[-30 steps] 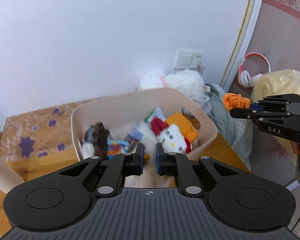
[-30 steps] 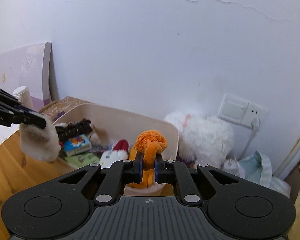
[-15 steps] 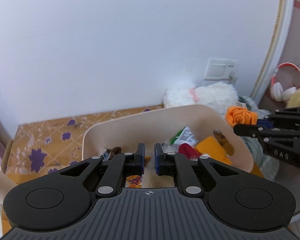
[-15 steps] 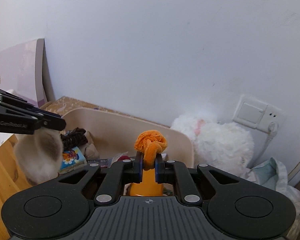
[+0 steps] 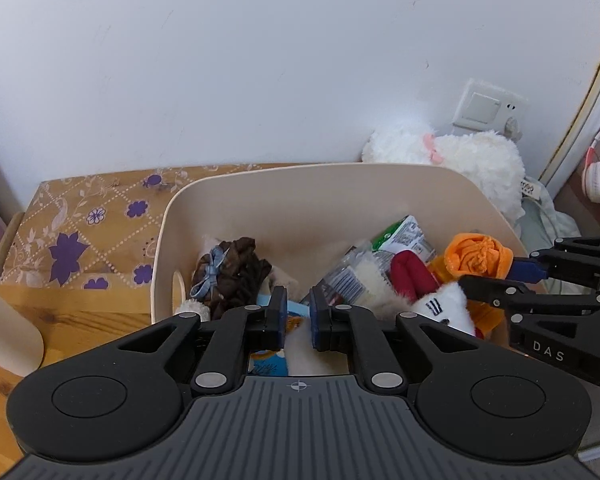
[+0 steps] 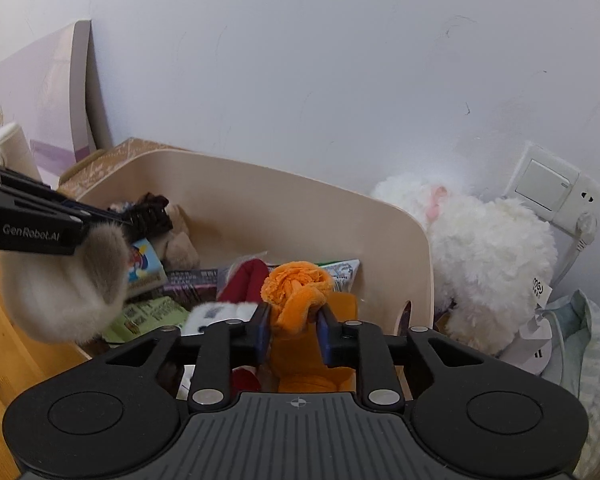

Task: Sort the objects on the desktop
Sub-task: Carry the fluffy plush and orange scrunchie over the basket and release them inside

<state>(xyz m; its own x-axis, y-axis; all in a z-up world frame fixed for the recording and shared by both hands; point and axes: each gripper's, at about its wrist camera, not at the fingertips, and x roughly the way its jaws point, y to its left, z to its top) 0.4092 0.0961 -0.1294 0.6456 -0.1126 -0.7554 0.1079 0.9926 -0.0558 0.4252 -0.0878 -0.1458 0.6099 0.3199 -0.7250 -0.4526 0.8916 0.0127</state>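
A cream plastic bin (image 5: pixel 340 184) (image 6: pixel 260 188) stands against the wall and holds several small things: a brown scrunchie (image 5: pixel 232 272), snack packets (image 5: pixel 404 234) and a white plush with a red hat (image 5: pixel 440 304). My left gripper (image 5: pixel 298 318) (image 6: pixel 84 220) is shut on a fluffy beige pompom (image 6: pixel 64 288), which hangs over the bin's near left edge. My right gripper (image 6: pixel 293 330) (image 5: pixel 496 274) hovers over the bin's right side. Its jaws are opening, and an orange knotted cloth scrunchie (image 6: pixel 296 292) (image 5: pixel 478 258) sits loosely between them.
A large white fluffy plush (image 5: pixel 460 160) lies behind the bin under a wall socket (image 5: pixel 484 110). A floral-patterned box (image 5: pixel 84 224) stands left of the bin on the wooden table (image 5: pixel 80 324). A purple board (image 6: pixel 40 100) leans on the wall at the left. Headphones (image 5: pixel 598 176) hang at the far right.
Both grippers have moved forward and down, so the bin fills more of each view. The right jaws, shut on the orange scrunchie before, have parted around it.
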